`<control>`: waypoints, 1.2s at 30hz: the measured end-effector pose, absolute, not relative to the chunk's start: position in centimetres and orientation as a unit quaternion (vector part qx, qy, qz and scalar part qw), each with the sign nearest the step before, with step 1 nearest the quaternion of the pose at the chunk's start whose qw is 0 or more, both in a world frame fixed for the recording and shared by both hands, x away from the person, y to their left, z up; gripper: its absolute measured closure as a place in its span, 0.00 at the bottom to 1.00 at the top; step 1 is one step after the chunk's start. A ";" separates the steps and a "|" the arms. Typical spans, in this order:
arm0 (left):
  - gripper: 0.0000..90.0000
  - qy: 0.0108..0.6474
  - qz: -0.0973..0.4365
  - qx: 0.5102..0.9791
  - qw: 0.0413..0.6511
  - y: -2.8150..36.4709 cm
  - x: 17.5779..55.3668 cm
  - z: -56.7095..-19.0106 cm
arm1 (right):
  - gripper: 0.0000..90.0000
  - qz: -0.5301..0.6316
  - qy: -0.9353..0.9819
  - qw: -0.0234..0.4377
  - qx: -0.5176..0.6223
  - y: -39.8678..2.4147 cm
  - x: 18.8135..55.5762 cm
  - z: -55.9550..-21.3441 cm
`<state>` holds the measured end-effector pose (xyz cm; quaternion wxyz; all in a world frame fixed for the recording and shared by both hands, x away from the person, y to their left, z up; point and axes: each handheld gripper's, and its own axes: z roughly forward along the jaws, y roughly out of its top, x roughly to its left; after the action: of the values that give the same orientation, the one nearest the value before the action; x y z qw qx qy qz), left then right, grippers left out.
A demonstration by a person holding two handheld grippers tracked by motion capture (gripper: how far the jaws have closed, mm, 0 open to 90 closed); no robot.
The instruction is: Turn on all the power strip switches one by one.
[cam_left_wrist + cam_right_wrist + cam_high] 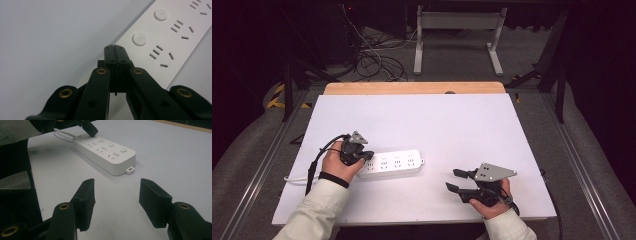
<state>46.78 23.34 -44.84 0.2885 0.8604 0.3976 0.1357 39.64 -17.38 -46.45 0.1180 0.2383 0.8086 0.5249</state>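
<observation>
1. High view: strip (393,164) flat on table (452,125), left of centre; left tool (362,156) pressed together, tips down on strip's left end. Right tool (454,179) spread, well apart to the right, holding nothing.
2. Left gripper view: closed tips over strip's near end, beside round buttons (139,39). Risk: slipping off a button, or shoving the unbraced strip sideways.
3. Right gripper view: strip ahead, beyond open jaws, too far to steady.

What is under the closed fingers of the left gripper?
The white power strip: the left gripper has its shut fingers over the strip's cable end, beside a round button. The spot beneath them is covered.
</observation>
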 end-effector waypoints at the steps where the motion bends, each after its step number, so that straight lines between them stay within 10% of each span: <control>1: 1.00 0.398 0.136 0.860 0.287 23.3 46.8 -44.8 | 0.53 0.525 0.809 0.118 0.238 -17.4 39.6 -46.4; 36: 1.00 0.389 0.157 0.855 0.305 22.7 46.1 -45.0 | 0.52 0.527 0.807 0.117 0.241 -17.6 39.7 -46.5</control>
<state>46.07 22.74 -45.00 0.3054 0.8547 0.3894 0.1567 39.65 -17.60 -46.45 0.1166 0.2411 0.8068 0.5266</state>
